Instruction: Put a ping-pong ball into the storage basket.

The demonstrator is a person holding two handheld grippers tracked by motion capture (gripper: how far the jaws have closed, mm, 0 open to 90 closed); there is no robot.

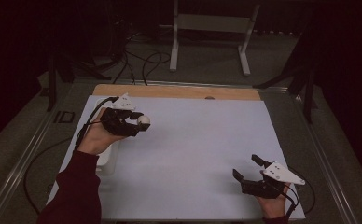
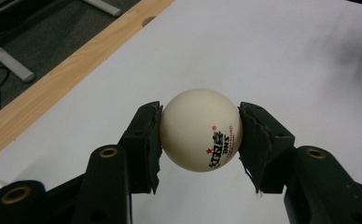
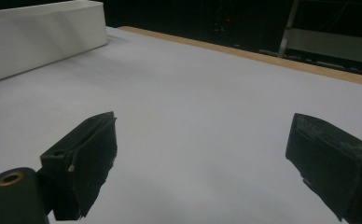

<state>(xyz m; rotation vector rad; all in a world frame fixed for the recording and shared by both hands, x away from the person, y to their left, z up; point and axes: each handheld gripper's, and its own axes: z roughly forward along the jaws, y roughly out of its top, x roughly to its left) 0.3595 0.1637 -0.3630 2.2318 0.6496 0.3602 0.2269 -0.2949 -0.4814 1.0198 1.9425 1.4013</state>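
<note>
1. High view: I had the left tool (image 1: pixel 139 122) closed on the small white plastic ping-pong ball (image 1: pixel 143 120), held above the far left part of the white-covered desk (image 1: pixel 202 140). The white rectangular plastic tray (image 1: pixel 108 158) lay just beneath my left wrist, so the ball sat forward of it. The right tool (image 1: pixel 247 167) rested near the right front edge with its jaws apart and nothing in them, well apart from the ball.

2. Left gripper view: both pads (image 2: pixel 147 140) pressed the ball (image 2: pixel 201 129) at its widest line, clear of the desk (image 2: pixel 272 51).

3. Right gripper view: the right tool (image 3: pixel 202 161) gaped over bare desk (image 3: pixel 193 93); the tray (image 3: pixel 39 35) stood far off to its left, so I judged the left hand much the nearer for a drop.
</note>
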